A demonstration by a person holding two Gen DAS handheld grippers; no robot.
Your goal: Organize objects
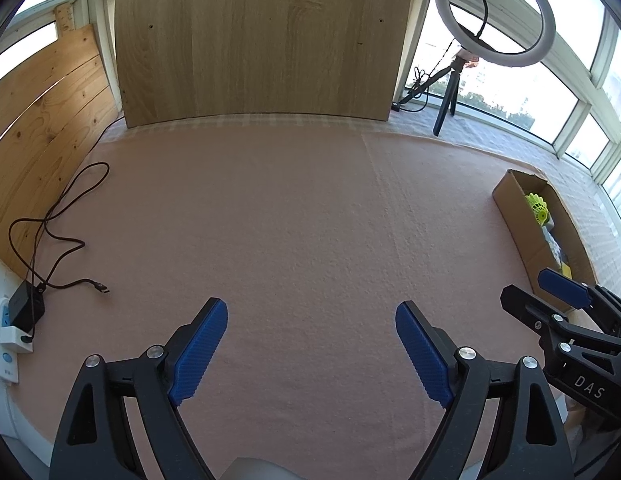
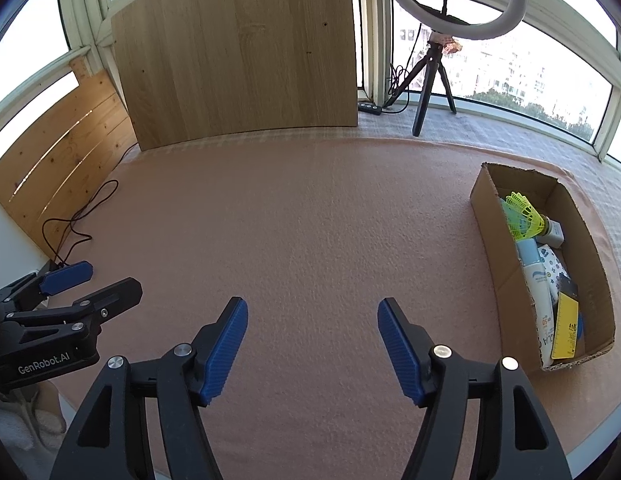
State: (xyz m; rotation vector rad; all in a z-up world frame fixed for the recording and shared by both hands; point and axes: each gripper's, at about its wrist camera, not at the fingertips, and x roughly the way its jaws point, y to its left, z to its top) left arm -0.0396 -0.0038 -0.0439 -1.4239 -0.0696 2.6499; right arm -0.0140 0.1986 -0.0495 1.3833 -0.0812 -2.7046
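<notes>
Nearest the lens: left gripper (image 1: pixel 310 312), blue pads spread wide, nothing between them, only bare pink cloth (image 1: pixel 294 220) beneath. Right gripper (image 2: pixel 310 308) likewise parted, a little less wide, empty, tilted down at the same cloth. Both poised side by side above the near edge of the table, neither touching anything.

Cardboard box (image 2: pixel 490 216) to the right, well apart from the left gripper, nearer the right one but not under it. Inside, packed end to end: yellow-green shuttlecock (image 2: pixel 522 216) at the far end, small grey-white bottle (image 2: pixel 554 232) just beside it, white spray can (image 2: pixel 534 276) lying along the left wall, patterned white item (image 2: pixel 552 264) next to the can, yellow flat pack (image 2: pixel 566 328) toward the near end. Some blue showing under the yellow pack; cannot tell what.

No loose object left on the open cloth. Only a dark cable (image 1: pixel 58 216) and its charger (image 1: pixel 24 306) at the far left edge, ring light on tripod (image 2: pixel 430 80) and wooden board (image 2: pixel 238 52) at the back.

Step in hand, as judged: sorting looks complete or at a pause, with everything visible already in the box and both grippers idle. Next move, if any: either withdrawal, or a reach by the right gripper to straighten the box contents, calling for a swing rightward and a downward approach over the box's left wall without knocking the thin cardboard. Cable probably not part of the job; uncertain.
</notes>
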